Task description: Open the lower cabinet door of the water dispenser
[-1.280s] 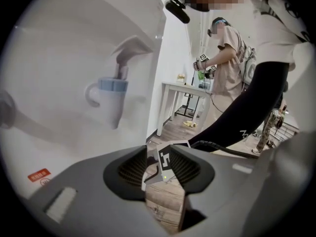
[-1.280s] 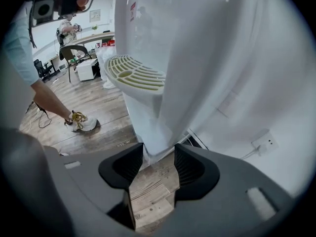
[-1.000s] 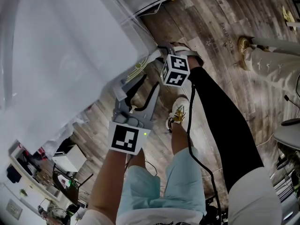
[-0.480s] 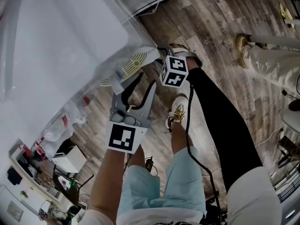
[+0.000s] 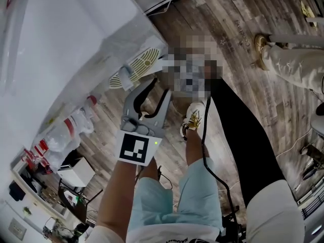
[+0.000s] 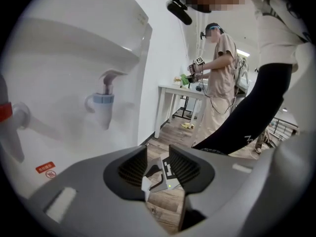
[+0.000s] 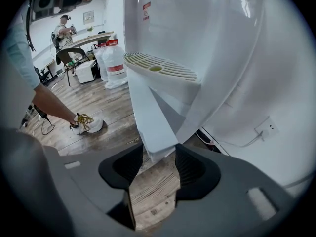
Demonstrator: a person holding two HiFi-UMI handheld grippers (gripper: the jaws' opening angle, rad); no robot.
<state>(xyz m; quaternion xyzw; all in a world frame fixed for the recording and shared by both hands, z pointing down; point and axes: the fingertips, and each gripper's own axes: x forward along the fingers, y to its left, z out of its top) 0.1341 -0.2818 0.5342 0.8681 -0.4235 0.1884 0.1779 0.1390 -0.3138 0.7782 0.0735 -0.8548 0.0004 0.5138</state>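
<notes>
step, as i read it: pulling the door out. right gripper (image 7: 159, 154), jaws wide, clamps the bottom corner of the lower cabinet door (image 7: 150, 115), centre frame under the drip tray (image 7: 160, 68). left gripper (image 6: 158, 163) spread, empty. next: pull wider along the hinge arc.

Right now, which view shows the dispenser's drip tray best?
The right gripper view: the drip tray shows whole, grille and all. The head view catches it smaller, from above; the left gripper view misses it.
</notes>
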